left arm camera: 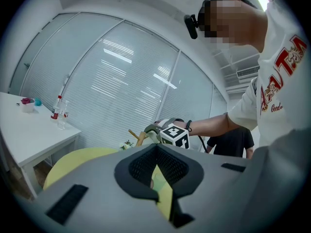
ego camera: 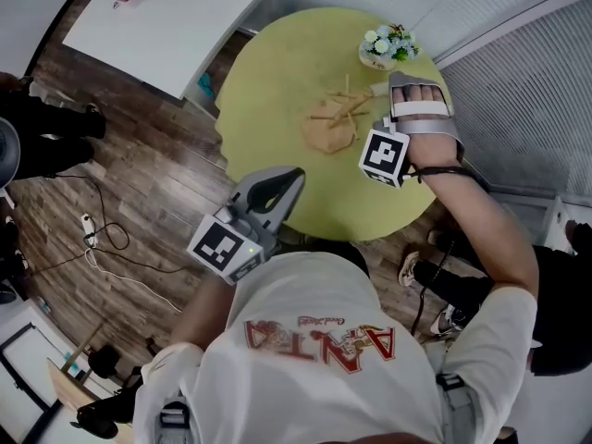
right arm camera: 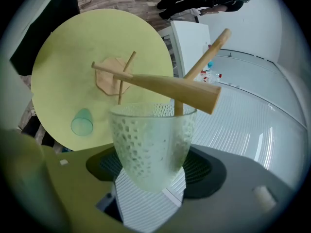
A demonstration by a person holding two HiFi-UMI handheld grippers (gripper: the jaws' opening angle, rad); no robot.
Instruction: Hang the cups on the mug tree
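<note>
A wooden mug tree point(ego camera: 333, 120) stands in the middle of a round yellow-green table point(ego camera: 268, 72). My right gripper point(ego camera: 393, 95) is beside its right side, shut on a clear dimpled cup point(right arm camera: 148, 144) held up at the tree's pegs point(right arm camera: 170, 86). One slanted peg point(right arm camera: 201, 62) rises from just behind the cup's rim. A second, green cup point(right arm camera: 82, 122) lies on its side on the table near the edge. My left gripper point(ego camera: 291, 178) hovers at the table's near edge, jaws together and empty; its view shows the mug tree point(left arm camera: 137, 137) far ahead.
A small pot of flowers point(ego camera: 388, 46) sits at the table's far right edge. A white desk point(ego camera: 166, 17) stands beyond the table to the left. Cables point(ego camera: 102, 243) lie on the wood floor. Another person's legs point(ego camera: 453, 285) are at the right.
</note>
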